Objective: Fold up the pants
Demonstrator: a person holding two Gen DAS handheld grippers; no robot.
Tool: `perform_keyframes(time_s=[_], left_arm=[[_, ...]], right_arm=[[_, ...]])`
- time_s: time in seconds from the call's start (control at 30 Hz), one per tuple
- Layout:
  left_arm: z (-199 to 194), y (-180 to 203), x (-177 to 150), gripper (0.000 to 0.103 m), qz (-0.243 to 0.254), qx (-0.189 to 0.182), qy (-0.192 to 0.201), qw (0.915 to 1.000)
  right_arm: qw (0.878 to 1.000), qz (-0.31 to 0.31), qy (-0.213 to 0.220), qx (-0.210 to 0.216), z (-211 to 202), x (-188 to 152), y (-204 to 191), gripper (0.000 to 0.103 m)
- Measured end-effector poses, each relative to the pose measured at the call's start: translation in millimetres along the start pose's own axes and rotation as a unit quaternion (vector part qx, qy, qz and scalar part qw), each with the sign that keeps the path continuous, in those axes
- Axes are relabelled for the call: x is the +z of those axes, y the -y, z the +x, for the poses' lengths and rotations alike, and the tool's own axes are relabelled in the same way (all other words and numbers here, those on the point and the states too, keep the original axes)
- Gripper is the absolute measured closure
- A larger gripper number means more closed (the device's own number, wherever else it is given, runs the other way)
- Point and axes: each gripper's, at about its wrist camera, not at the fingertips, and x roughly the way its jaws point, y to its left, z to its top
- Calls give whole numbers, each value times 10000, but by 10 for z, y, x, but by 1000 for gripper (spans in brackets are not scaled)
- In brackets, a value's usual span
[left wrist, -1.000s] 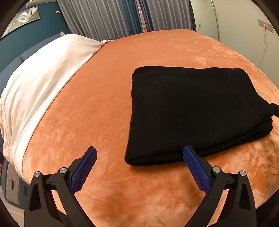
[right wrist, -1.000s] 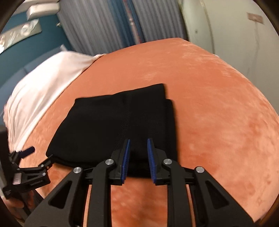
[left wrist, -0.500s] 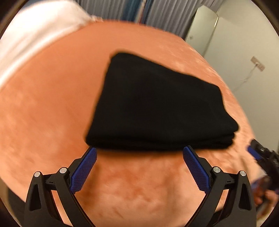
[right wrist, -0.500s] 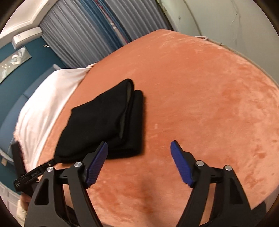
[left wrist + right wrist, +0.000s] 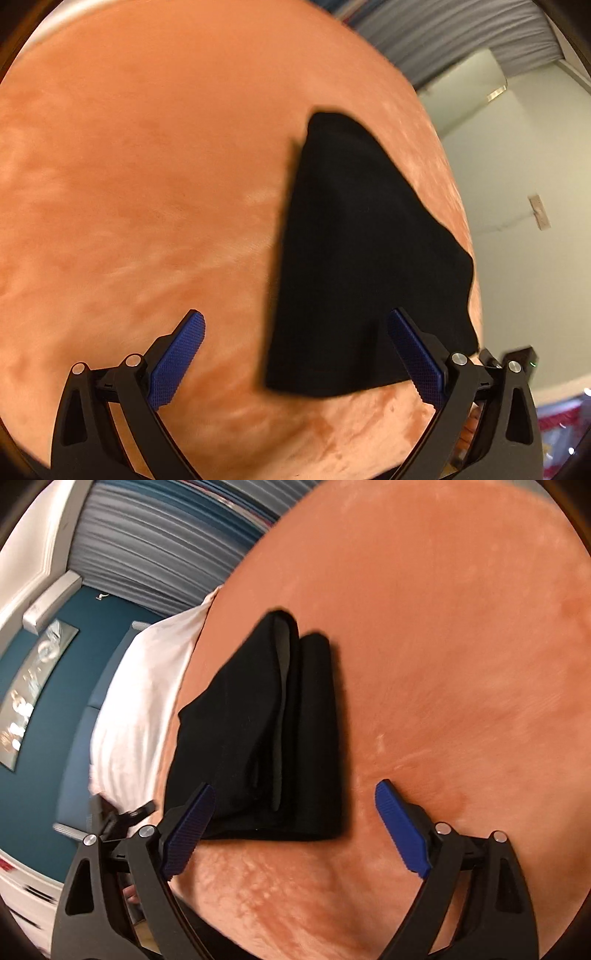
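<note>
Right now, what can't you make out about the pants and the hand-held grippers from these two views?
- Left wrist view: the pants are motion-blurred, so layer count is unreadable; the left hand-held gripper's right finger covers their near right corner.
- Right wrist view: the right hand-held gripper's left finger hides the pants' near left corner.
- Right wrist view: the other hand-held gripper is only a blurred sliver at left; its opening is unreadable there.
- Pants underside against the blanket: hidden in both views.

Orange plush bedspread (image 5: 147,184); white pillow (image 5: 147,686); grey curtains (image 5: 166,554); teal wall (image 5: 92,635).
</note>
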Motion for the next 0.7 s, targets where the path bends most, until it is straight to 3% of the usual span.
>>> perform_keyframes(time_s=[0.07, 0.17, 0.3, 0.63, 0.67, 0.7], left_arm=[[192, 39, 82, 5, 110, -109, -321, 9994], [345, 171, 177, 5, 340, 44, -448, 9984], [580, 257, 284, 5, 207, -573, -848, 9945], [739, 322, 435, 6, -49, -728, -818, 9940], [750, 343, 425, 6, 9, -680, -798, 9945], [757, 388, 403, 6, 136, -583, -741, 9955]], right_arm=[[9998, -51, -112, 166, 74, 9, -53, 15], [9994, -50, -264, 203, 200, 37, -123, 15], [9991, -201, -369, 77, 360, 93, -227, 12], [9992, -330, -185, 119, 618, 219, -322, 12], [9992, -363, -152, 27, 632, 216, -345, 16], [9991, -390, -123, -95, 653, 211, -350, 30]])
